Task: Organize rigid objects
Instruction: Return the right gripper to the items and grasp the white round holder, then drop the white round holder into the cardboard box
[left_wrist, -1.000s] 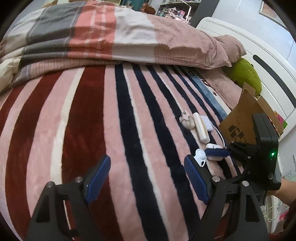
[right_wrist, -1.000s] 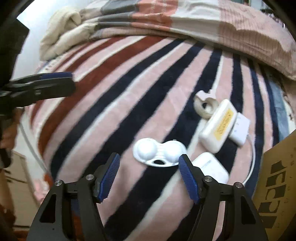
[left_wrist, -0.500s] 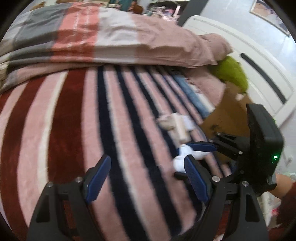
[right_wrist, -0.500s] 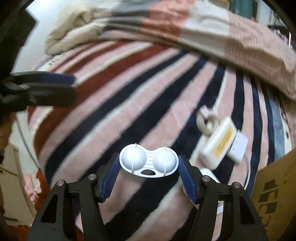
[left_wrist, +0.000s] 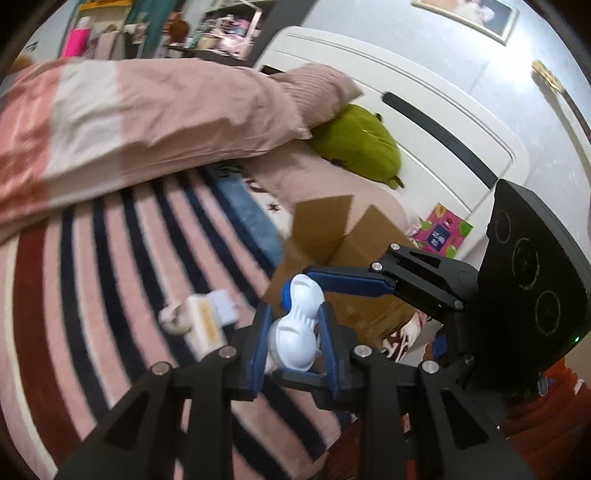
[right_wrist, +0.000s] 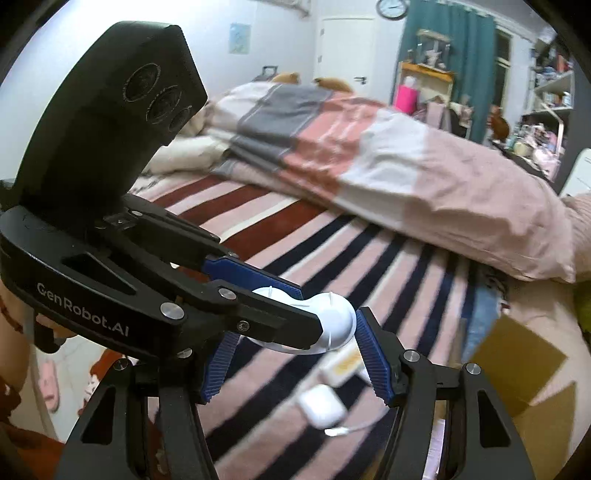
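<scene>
A white double-domed contact lens case (left_wrist: 298, 332) is held in the air above the striped blanket by both grippers at once. My left gripper (left_wrist: 293, 345) is shut on one dome. My right gripper (right_wrist: 295, 350) is shut on the case (right_wrist: 334, 325) along its length, and its upper finger (left_wrist: 347, 282) shows in the left wrist view. A cream box with a yellow label (left_wrist: 205, 326), a small pink ring-shaped piece (left_wrist: 171, 319) and a white earbud case (right_wrist: 321, 406) lie on the blanket below.
An open cardboard box (left_wrist: 332, 236) stands at the bed's right side, just behind the grippers. A folded pink and grey duvet (right_wrist: 351, 155) lies across the far bed. A green plush (left_wrist: 356, 146) rests by the white headboard (left_wrist: 424, 107).
My right gripper closed on the lens case and lifted it off the blanket. My left gripper swung right and closed on the same case.
</scene>
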